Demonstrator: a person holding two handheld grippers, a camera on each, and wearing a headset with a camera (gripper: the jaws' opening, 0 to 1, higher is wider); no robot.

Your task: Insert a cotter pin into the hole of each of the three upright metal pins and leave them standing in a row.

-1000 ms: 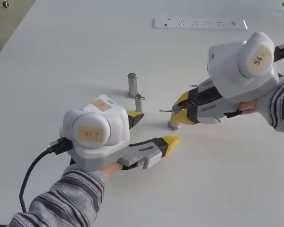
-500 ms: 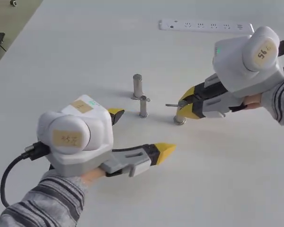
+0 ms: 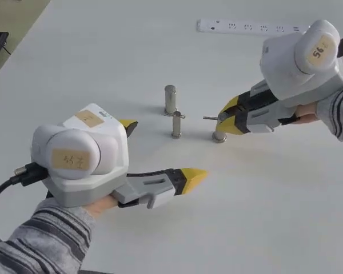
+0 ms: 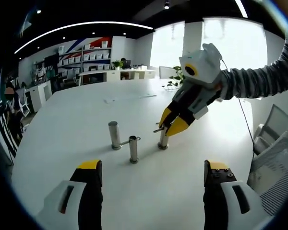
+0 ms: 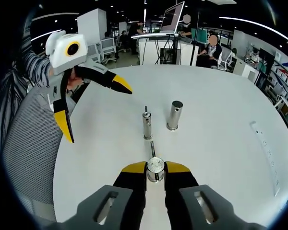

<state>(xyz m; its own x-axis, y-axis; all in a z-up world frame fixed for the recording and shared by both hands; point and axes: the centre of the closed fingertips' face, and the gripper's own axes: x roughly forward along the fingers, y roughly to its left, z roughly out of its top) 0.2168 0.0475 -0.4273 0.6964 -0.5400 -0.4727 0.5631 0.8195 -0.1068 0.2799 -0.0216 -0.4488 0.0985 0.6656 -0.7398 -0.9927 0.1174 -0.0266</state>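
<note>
Three metal pins stand on the white table (image 3: 103,68). The far pin (image 3: 170,99) is bare. A cotter pin sits through the top of the middle pin (image 3: 176,124). My right gripper (image 3: 224,118) is shut on the top of the third pin (image 3: 219,135), and a cotter pin (image 3: 210,118) pokes out of it to the left. In the right gripper view the jaws flank the round pin head (image 5: 155,168), with the cotter pin tip (image 5: 152,147) ahead. My left gripper (image 3: 163,149) is open and holds nothing, left of the pins.
A white power strip (image 3: 251,27) lies at the far edge of the table. Office desks, chairs and people stand in the room beyond. The table's left edge (image 3: 11,51) runs toward the floor.
My left gripper has pulled back to the left, away from the middle pin. The right gripper has stayed clamped on the third pin. The head camera has shifted.
</note>
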